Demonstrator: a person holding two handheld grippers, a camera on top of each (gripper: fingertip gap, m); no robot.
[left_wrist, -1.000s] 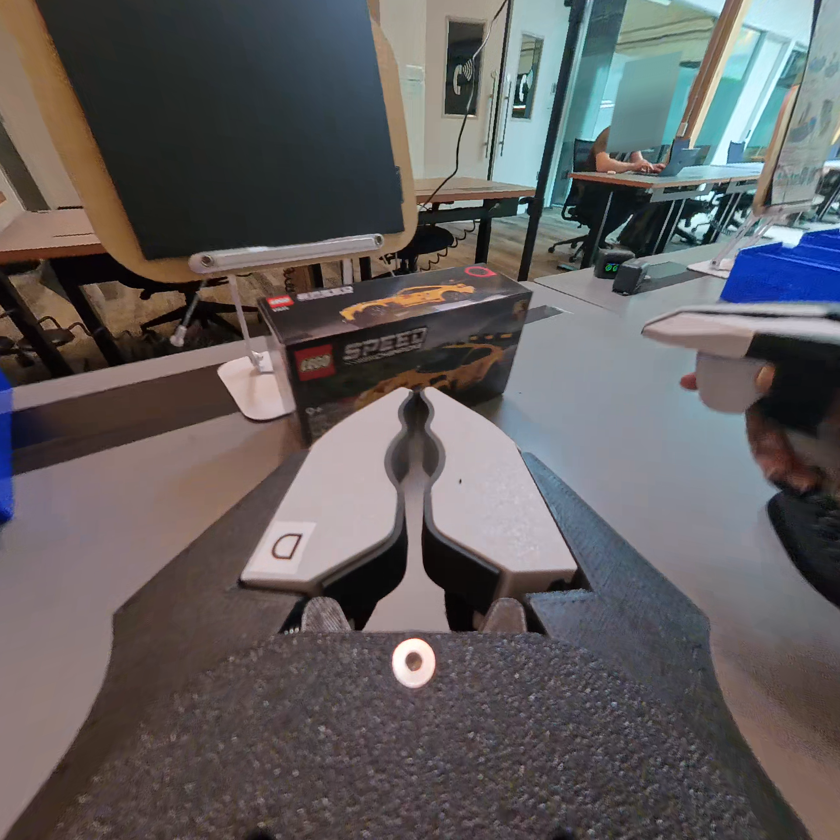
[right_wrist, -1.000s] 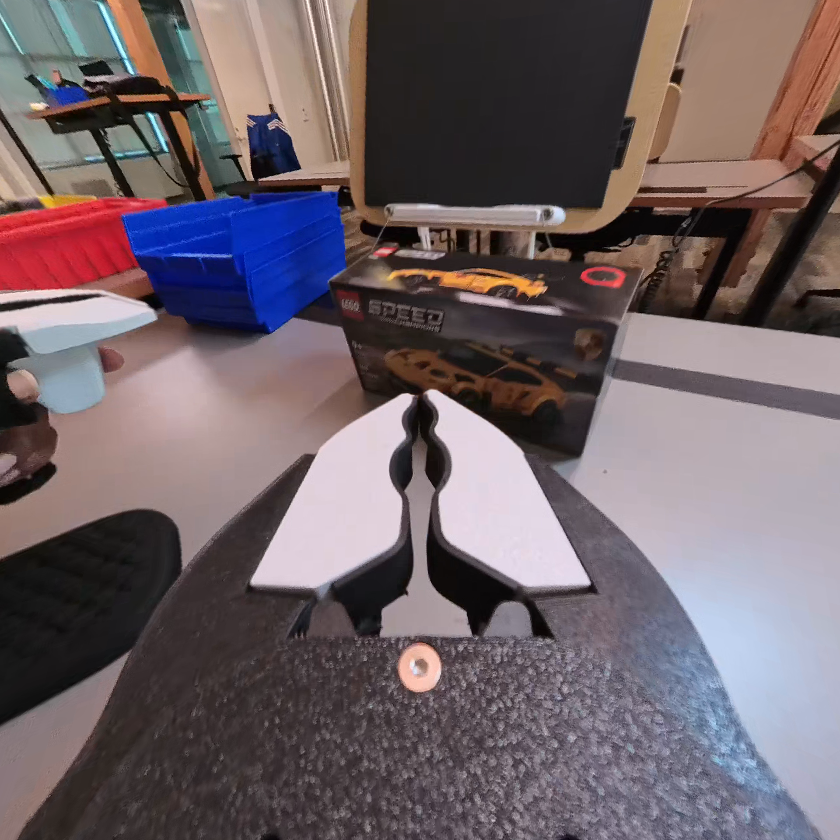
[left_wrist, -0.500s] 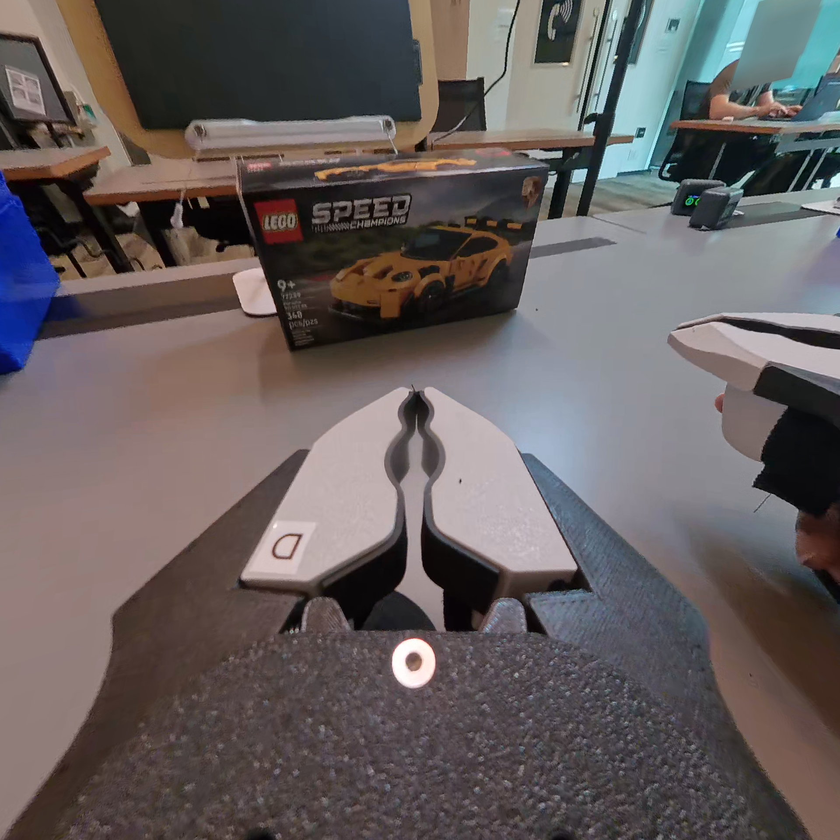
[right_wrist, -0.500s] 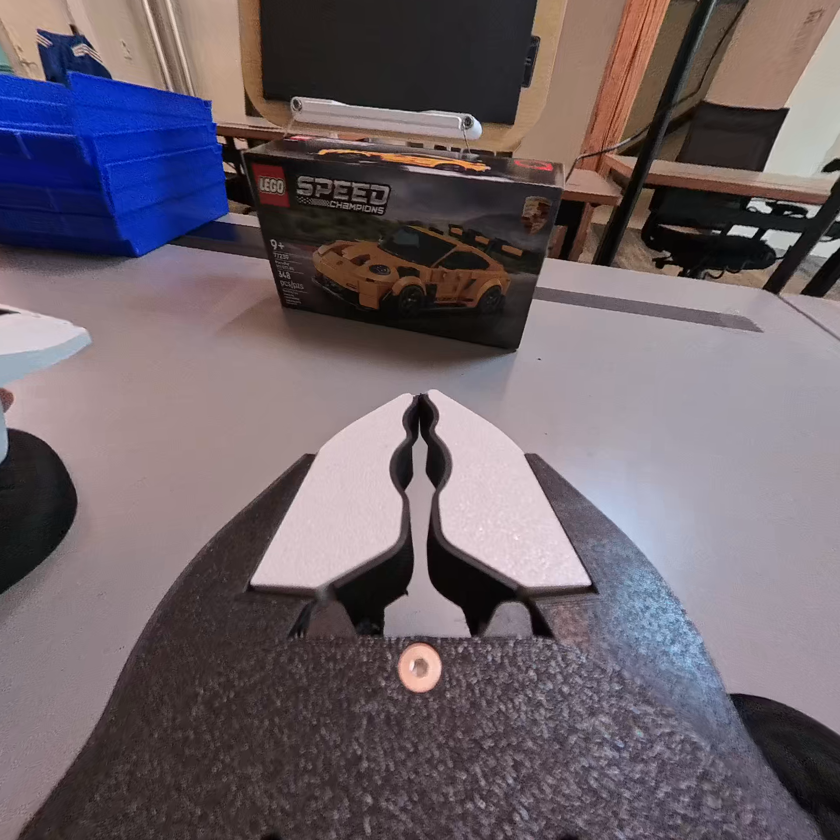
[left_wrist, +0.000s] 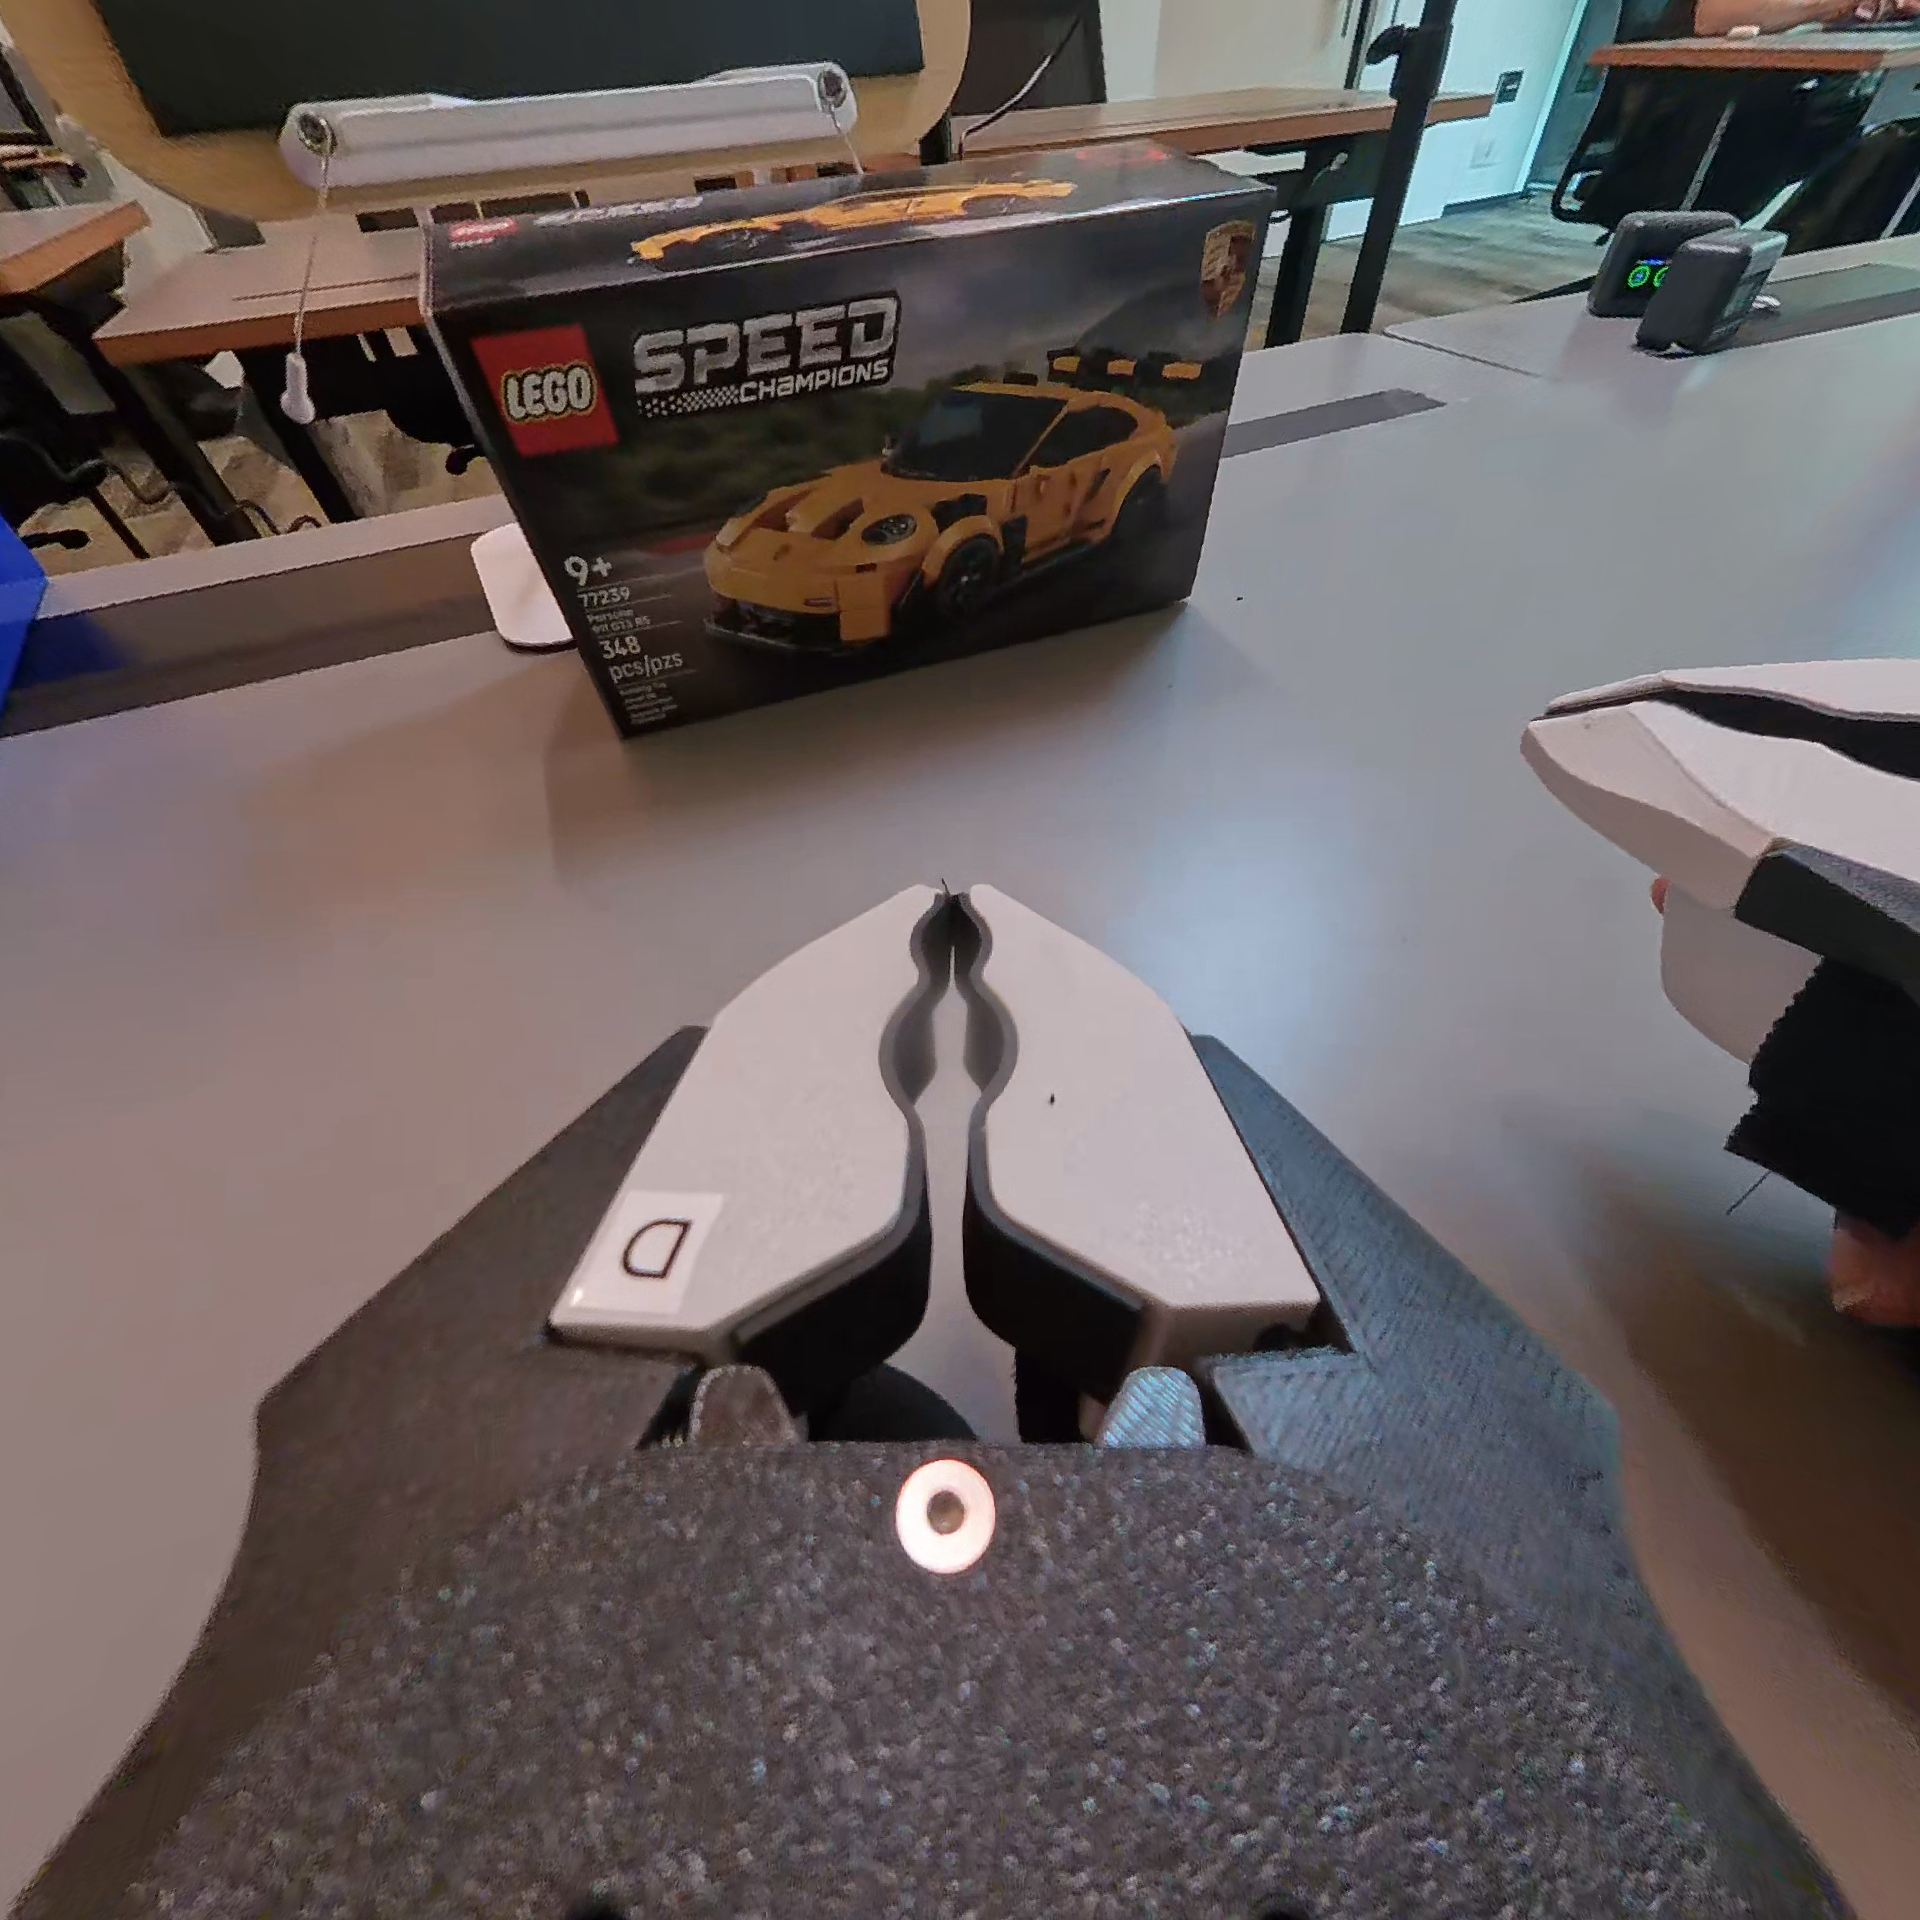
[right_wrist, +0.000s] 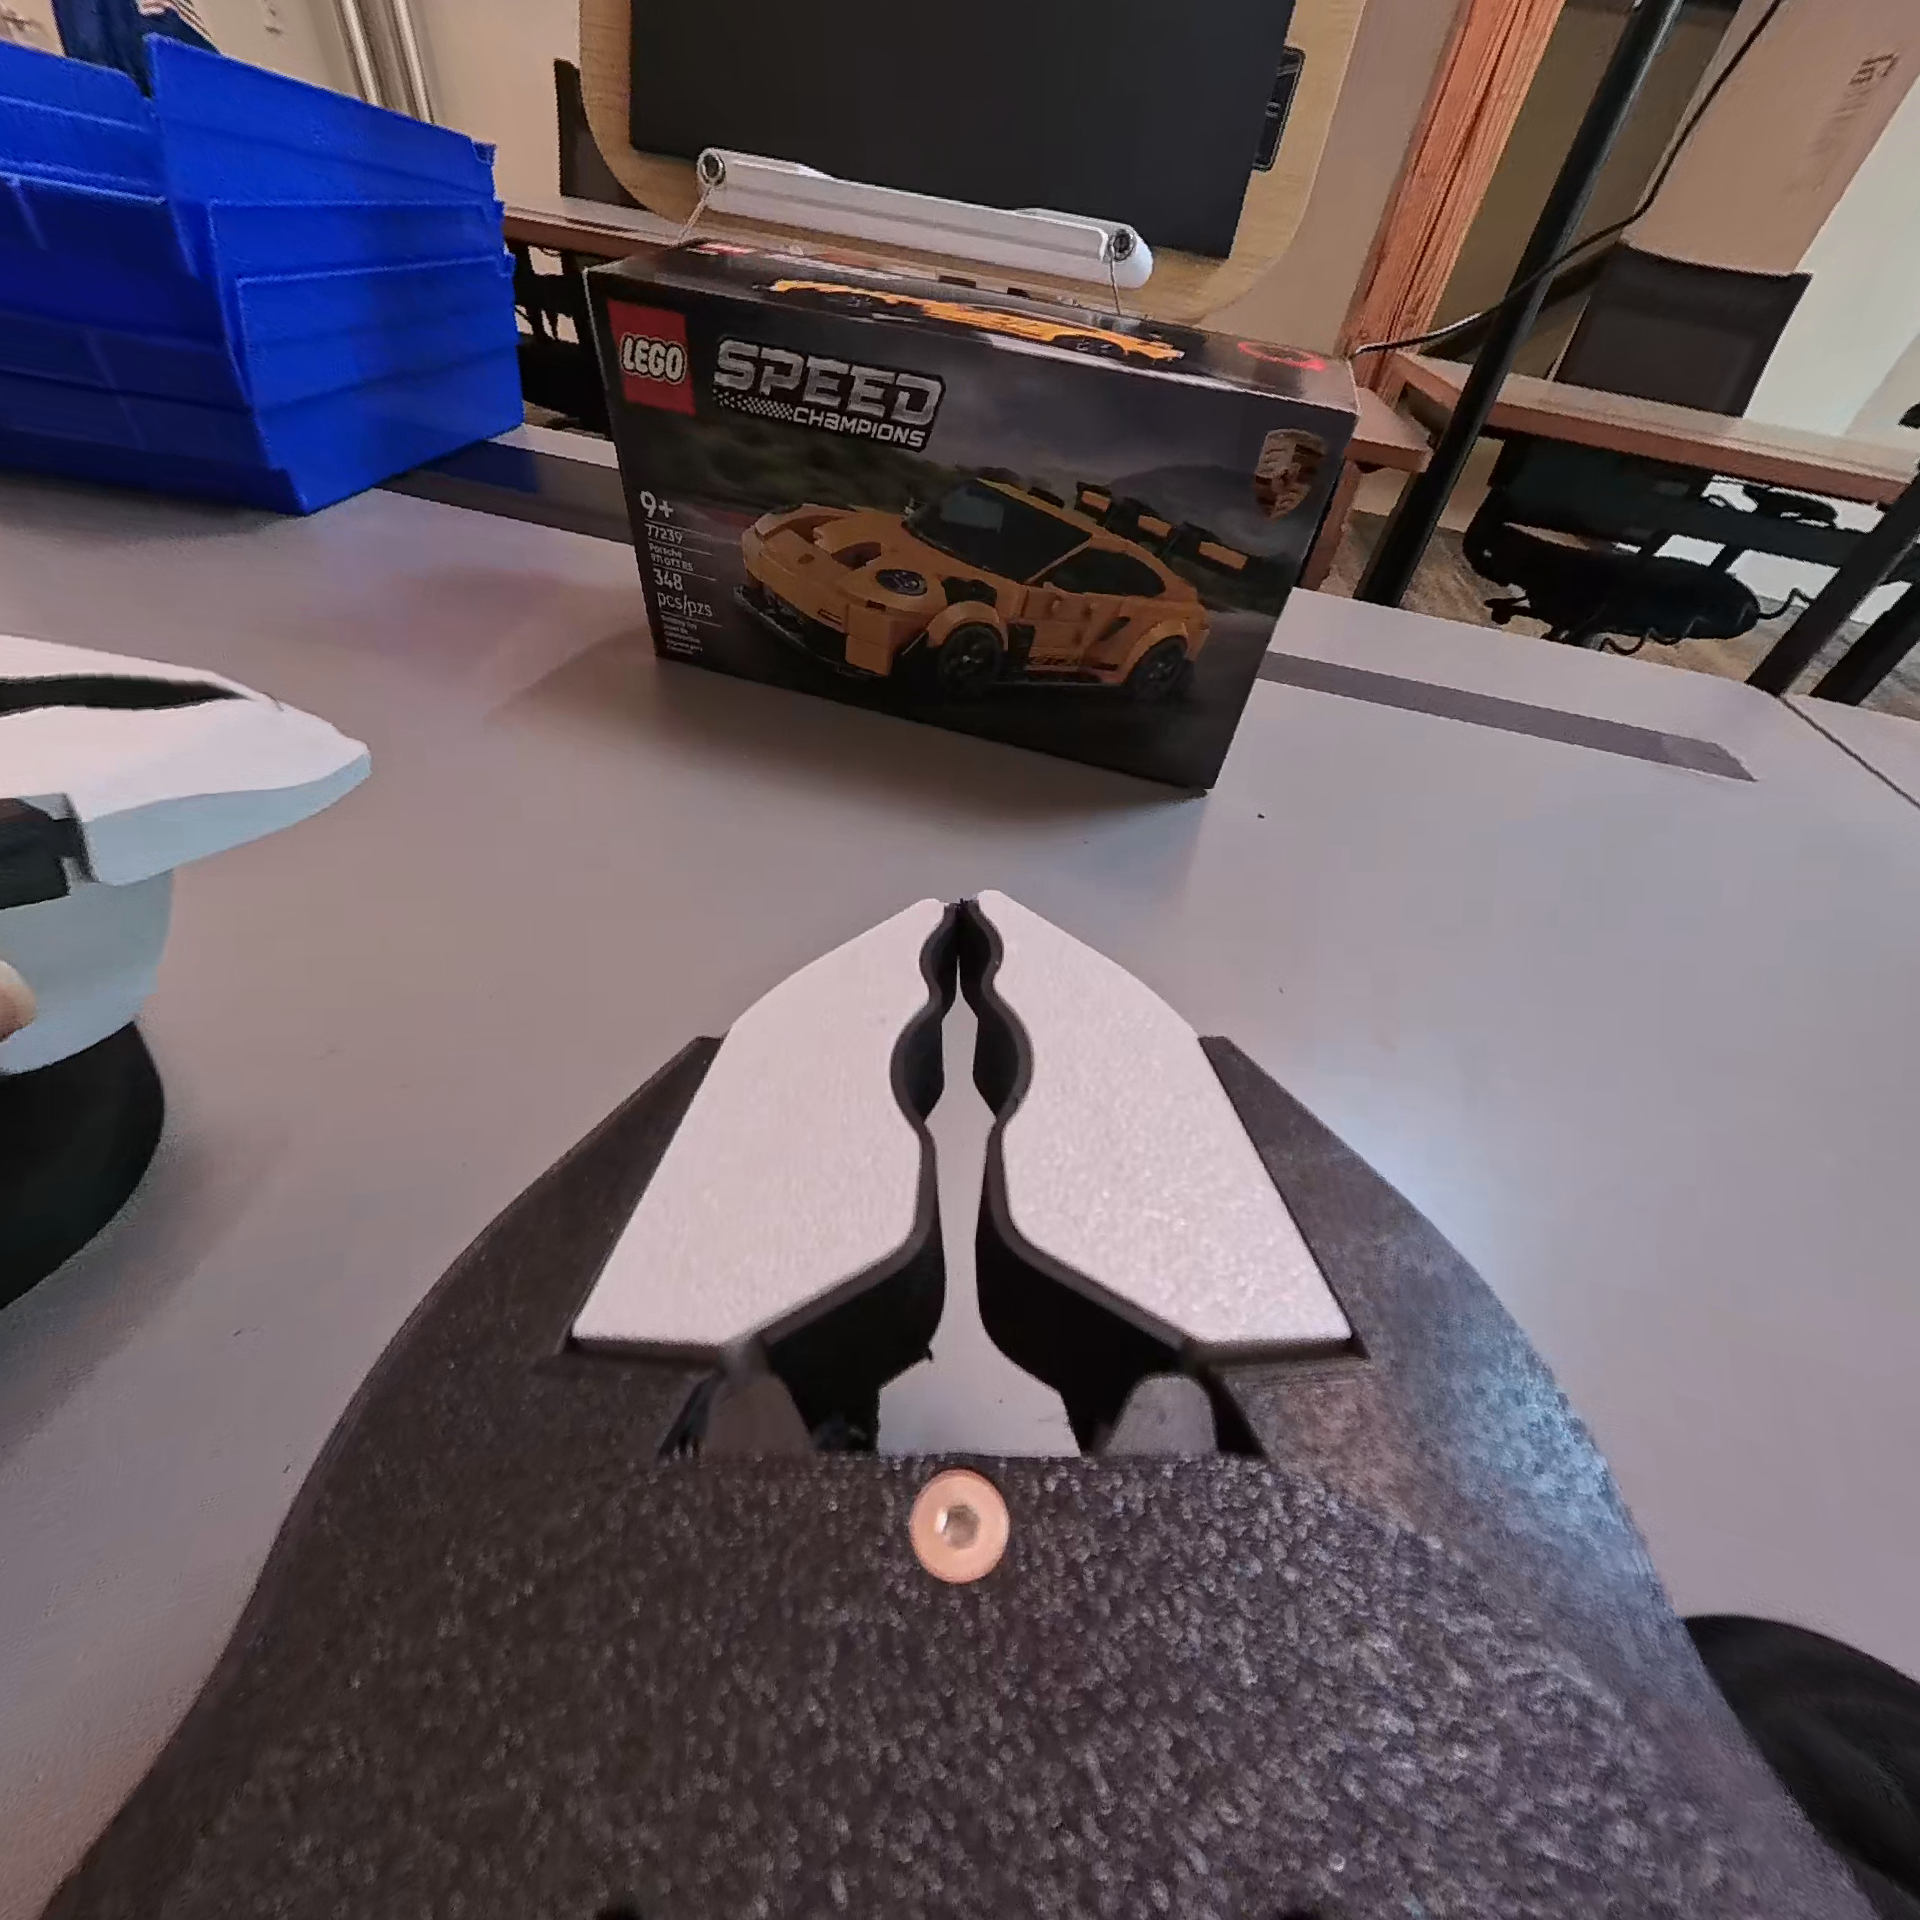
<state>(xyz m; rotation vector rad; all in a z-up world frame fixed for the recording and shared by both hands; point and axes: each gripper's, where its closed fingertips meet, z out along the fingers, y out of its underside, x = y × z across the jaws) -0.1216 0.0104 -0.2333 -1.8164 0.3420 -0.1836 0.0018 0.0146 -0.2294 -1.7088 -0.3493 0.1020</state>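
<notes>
Left gripper (left_wrist: 951, 902) is closed, fingertips touching, nothing between them, hovering over bare grey table (left_wrist: 312, 935). Right gripper (right_wrist: 966, 906) same: tips pressed together, empty, over the table. Each gripper also shows at the other view's edge, held side by side, apart. Nearest thing to both is a dark toy box (left_wrist: 831, 447) with a yellow car picture, standing upright on its long edge straight ahead, front face toward the cameras, clear table between it and both grippers, nothing blocking. Behind the box: a white stand base (left_wrist: 514, 592) partly hidden by it, and a white bar (left_wrist: 566, 120) under a dark panel in a tan frame. Stacked blue bins (right_wrist: 239, 291) sit on the table to the left of the box. Two small dark devices (left_wrist: 1688, 275) sit on the far table at right. Desks and office chairs beyond.
</notes>
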